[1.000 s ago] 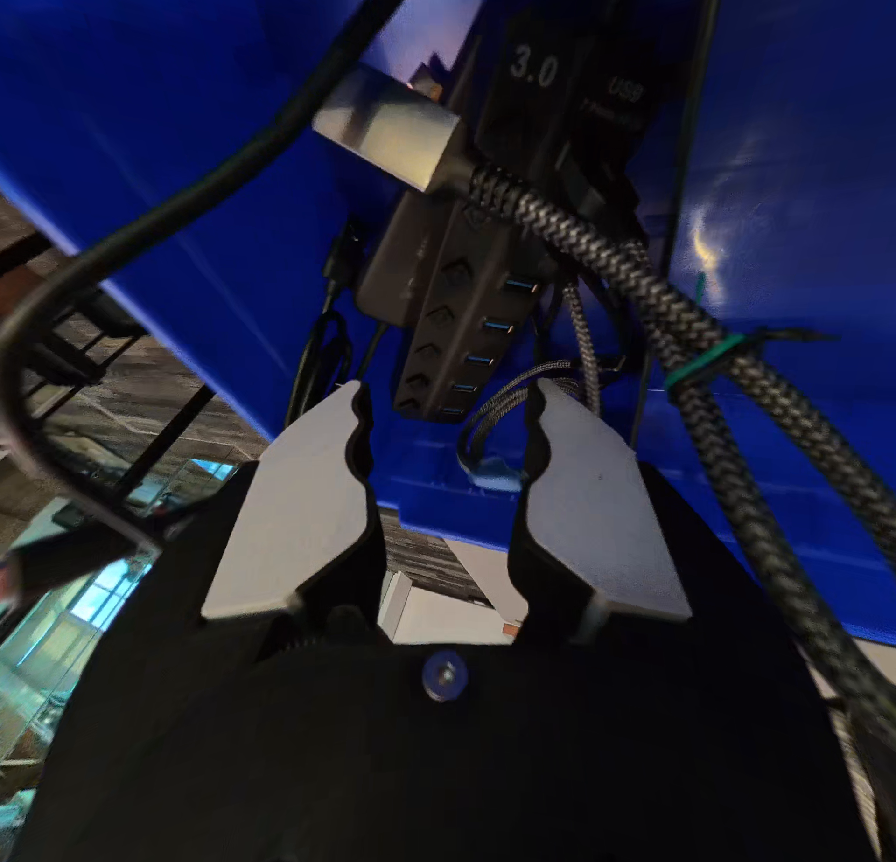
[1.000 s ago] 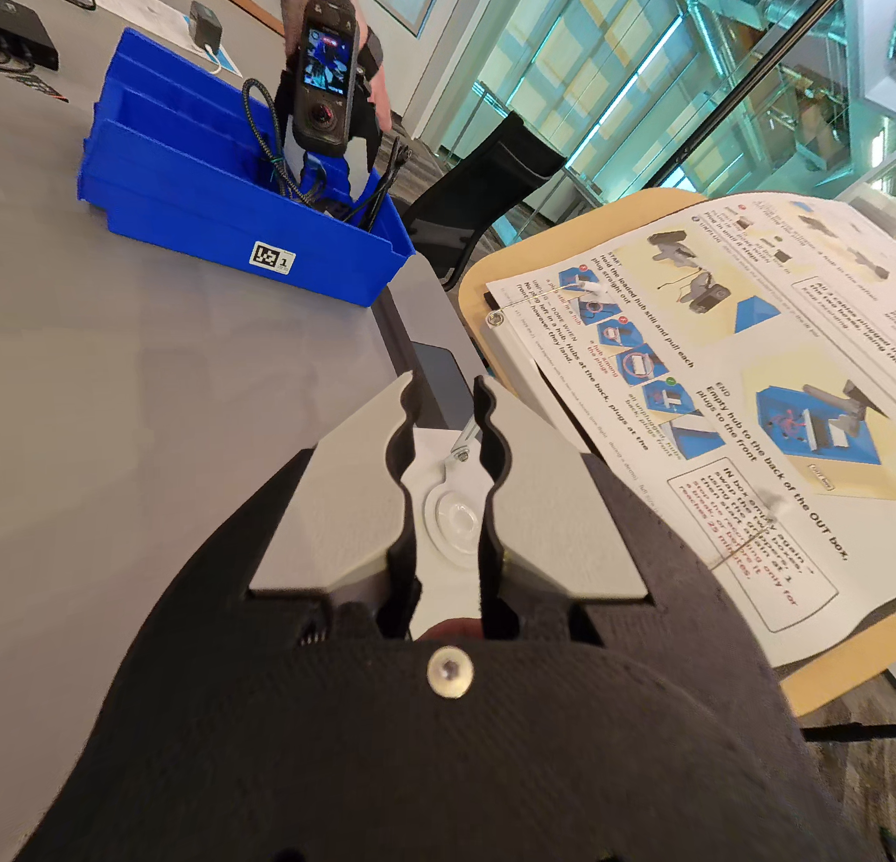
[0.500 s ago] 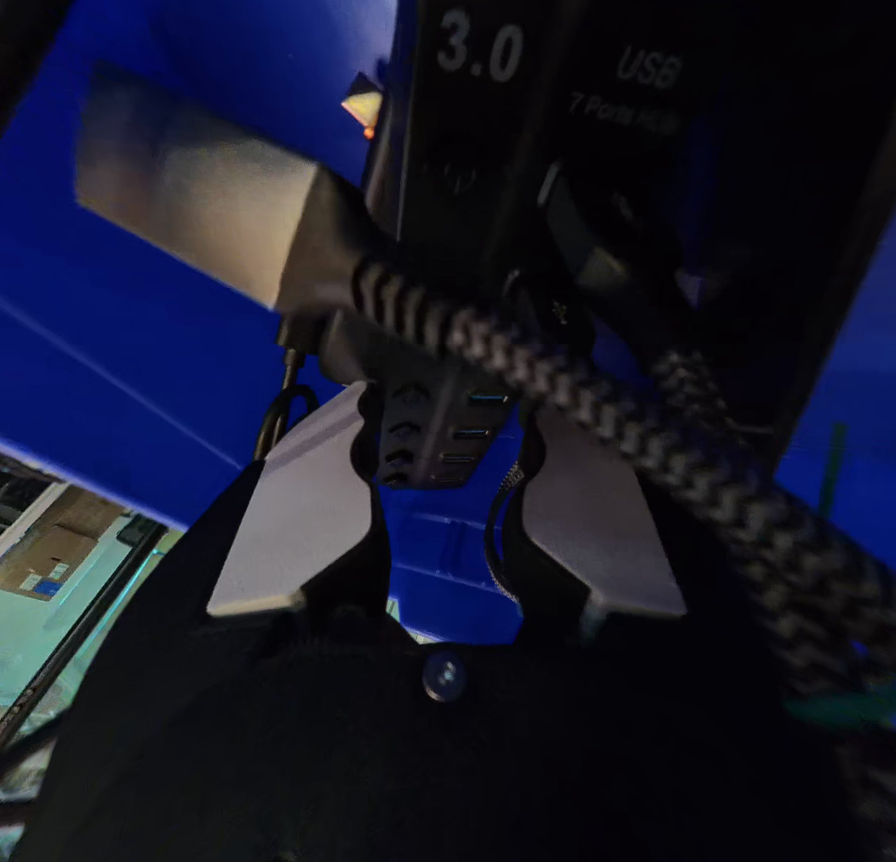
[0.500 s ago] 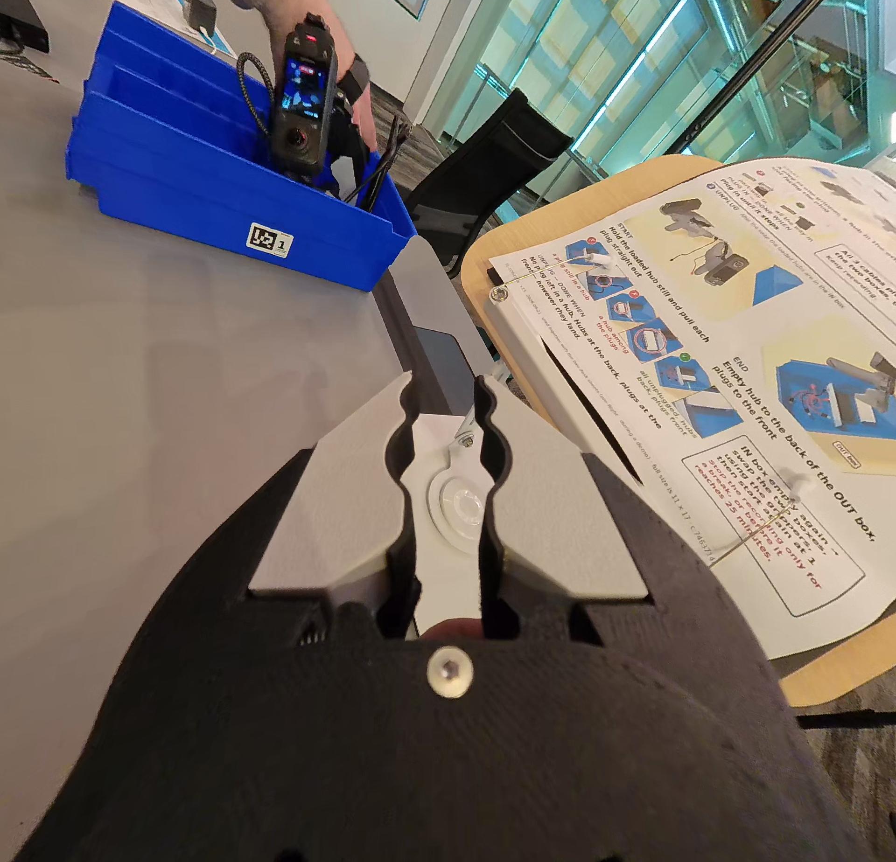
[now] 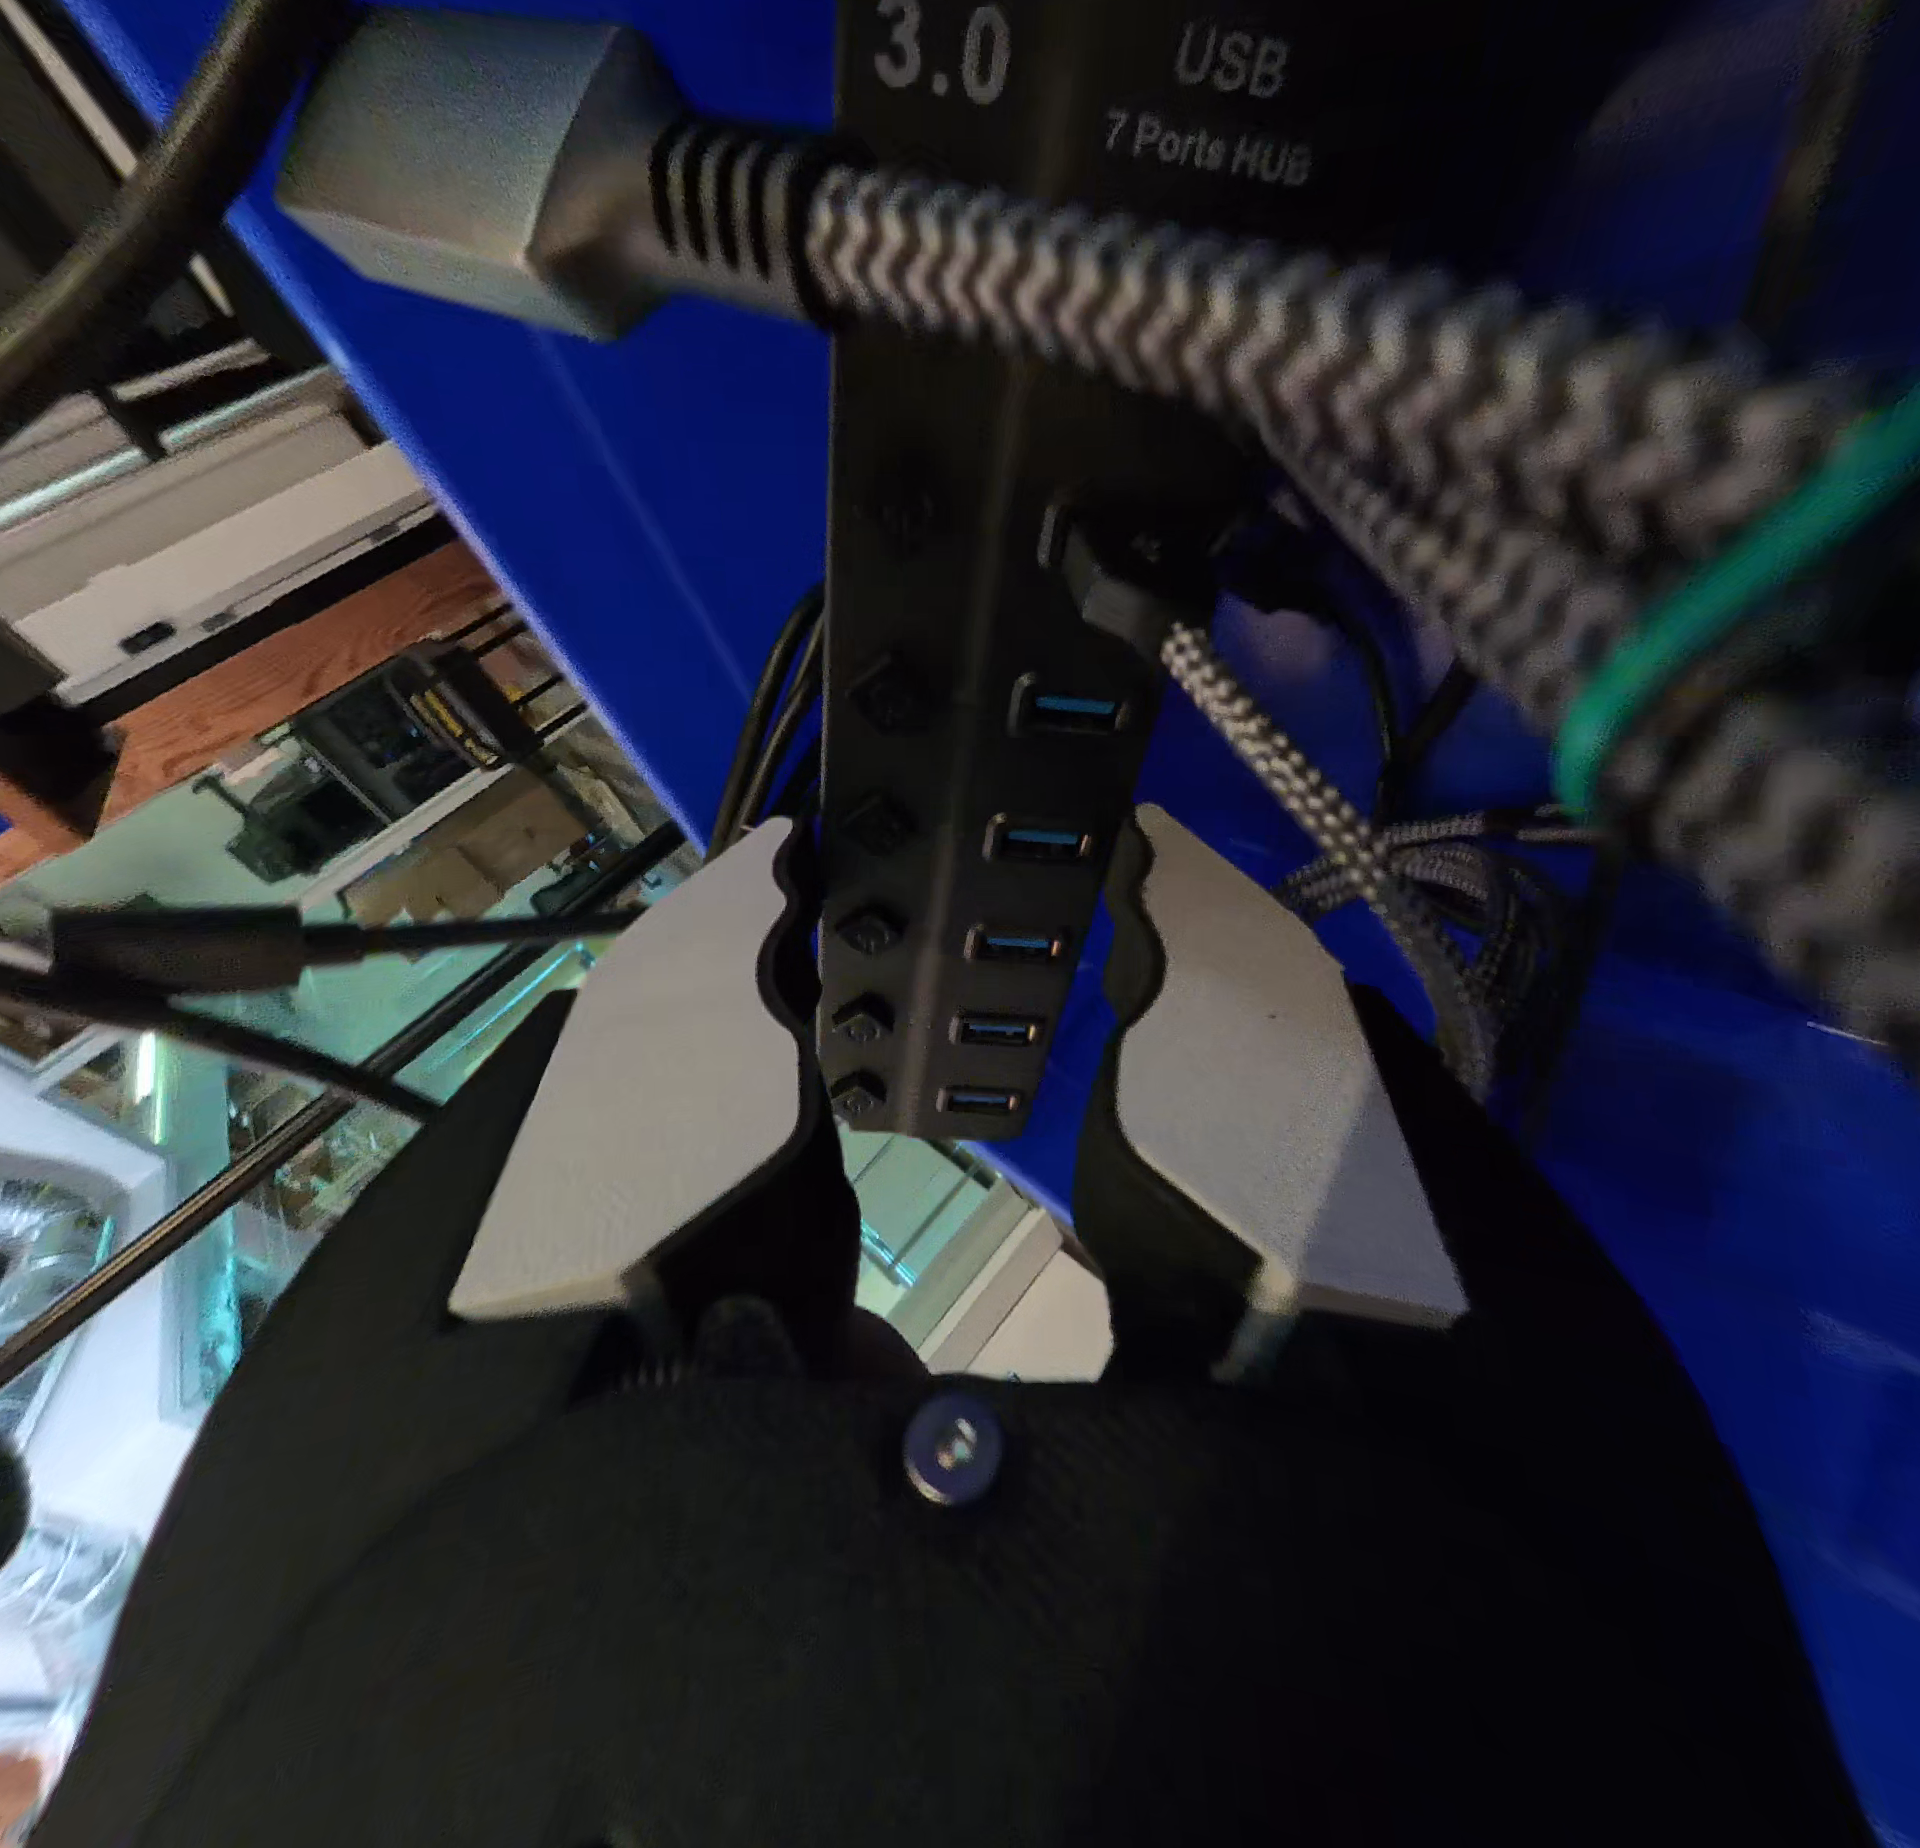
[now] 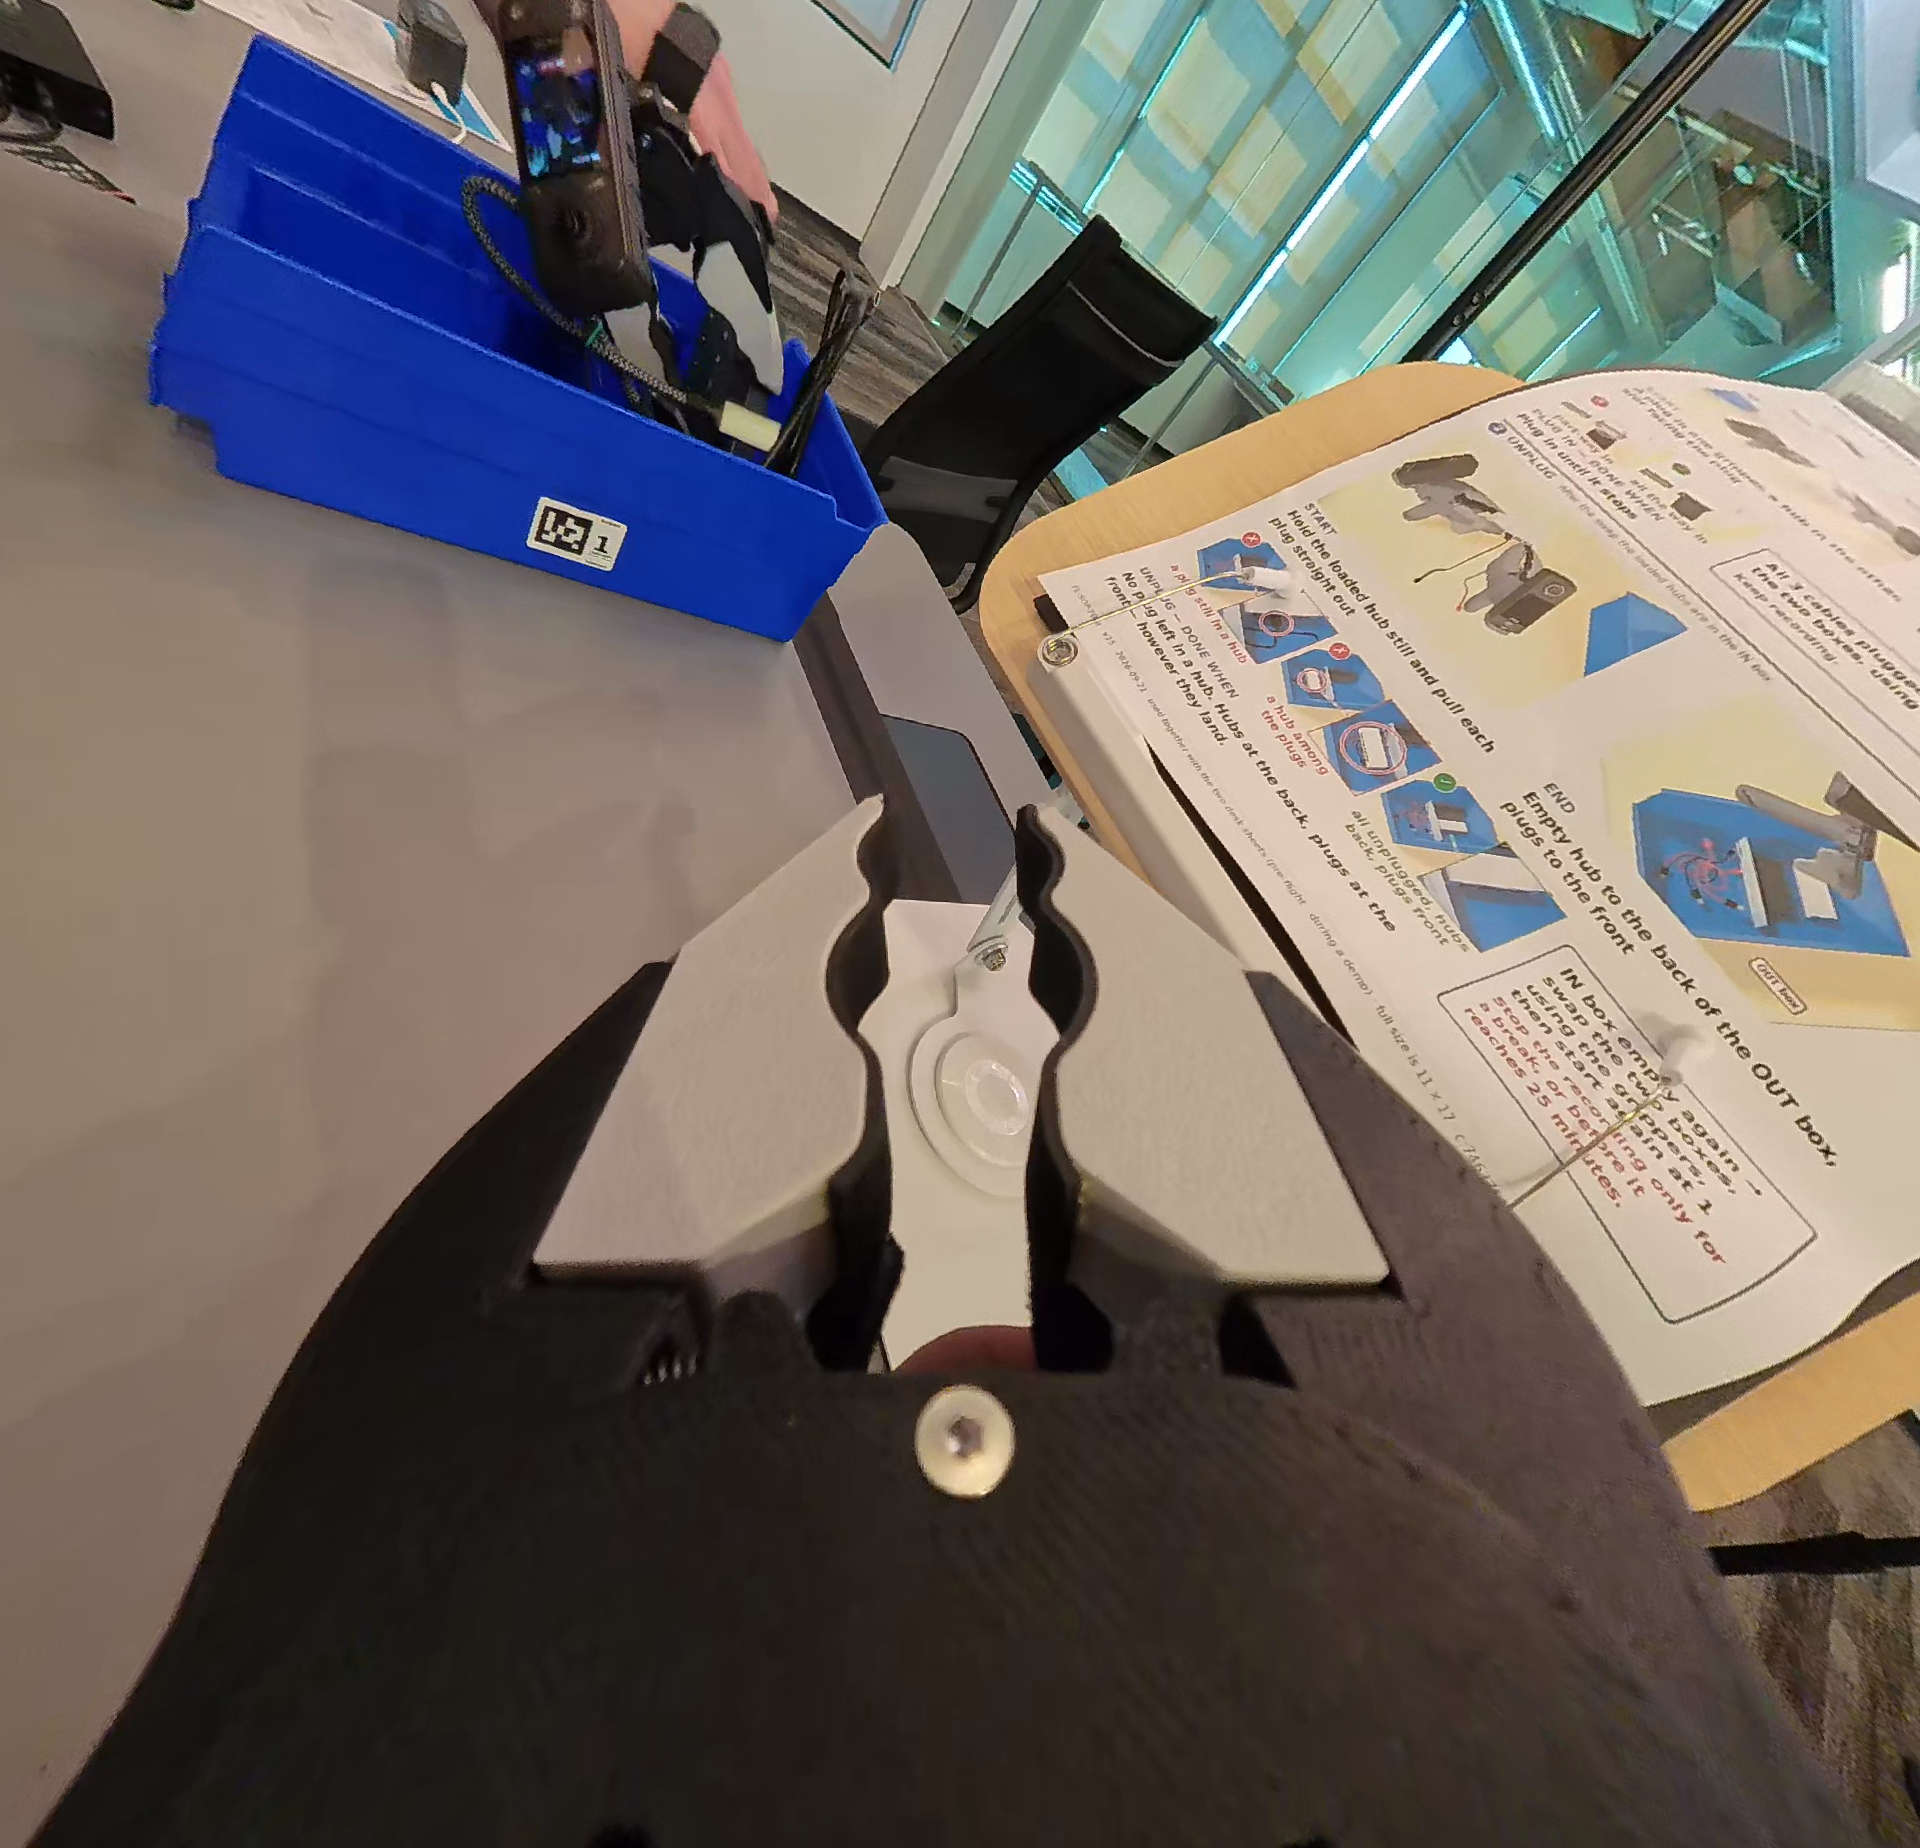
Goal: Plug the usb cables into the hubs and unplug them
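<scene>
Grey worktop [image 6: 312,863], blue bin [image 6: 436,468] far left. My left claw [image 5: 961,899] spread, straddling hub [image 5: 935,863] in bin. Rigid, light; pinch long sides below ports. Right claw [image 6: 951,842] slightly parted, empty.

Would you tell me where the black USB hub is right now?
In the left wrist view, the hub hangs between the left gripper fingers, over the blue bin.

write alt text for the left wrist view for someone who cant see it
The left tongs straddle the near end of a black USB hub inside a blue bin, jaws apart on either side of it. A thick braided cable with a grey plug crosses above, and a thinner braided cable sits in one side port.
</scene>
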`<state>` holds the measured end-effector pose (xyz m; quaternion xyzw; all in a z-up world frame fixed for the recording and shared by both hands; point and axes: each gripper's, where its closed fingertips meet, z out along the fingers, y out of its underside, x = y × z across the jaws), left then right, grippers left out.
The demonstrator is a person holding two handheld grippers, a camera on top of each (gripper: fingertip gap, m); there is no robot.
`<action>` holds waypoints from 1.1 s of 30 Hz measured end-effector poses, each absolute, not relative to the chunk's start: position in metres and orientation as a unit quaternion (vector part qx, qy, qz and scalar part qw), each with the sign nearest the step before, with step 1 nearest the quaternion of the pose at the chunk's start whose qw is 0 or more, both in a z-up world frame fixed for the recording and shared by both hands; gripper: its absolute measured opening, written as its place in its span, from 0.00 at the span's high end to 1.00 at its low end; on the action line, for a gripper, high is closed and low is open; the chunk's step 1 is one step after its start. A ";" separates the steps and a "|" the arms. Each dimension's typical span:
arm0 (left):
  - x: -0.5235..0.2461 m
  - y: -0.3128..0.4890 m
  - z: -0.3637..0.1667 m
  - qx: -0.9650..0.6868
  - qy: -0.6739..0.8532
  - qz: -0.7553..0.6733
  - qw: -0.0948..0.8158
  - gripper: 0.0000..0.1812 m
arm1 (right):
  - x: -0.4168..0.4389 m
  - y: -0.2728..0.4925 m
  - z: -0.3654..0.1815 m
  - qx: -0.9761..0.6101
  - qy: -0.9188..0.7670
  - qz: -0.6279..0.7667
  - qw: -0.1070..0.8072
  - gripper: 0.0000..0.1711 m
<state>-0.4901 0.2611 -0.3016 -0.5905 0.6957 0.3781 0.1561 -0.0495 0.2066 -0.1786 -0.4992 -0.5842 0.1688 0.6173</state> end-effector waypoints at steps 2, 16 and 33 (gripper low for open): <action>-0.493 0.258 -0.293 -0.596 0.683 0.388 0.169 0.70 | -0.049 0.206 -0.177 -0.498 -0.584 0.169 0.619 0.88; -0.505 0.234 -0.206 -0.581 0.583 0.502 0.266 0.71 | -0.049 0.199 -0.163 -0.484 -0.580 0.178 0.631 0.89; -0.505 0.196 -0.150 -0.645 0.399 0.494 0.425 0.71 | -0.053 0.180 -0.136 -0.451 -0.571 0.203 0.655 0.87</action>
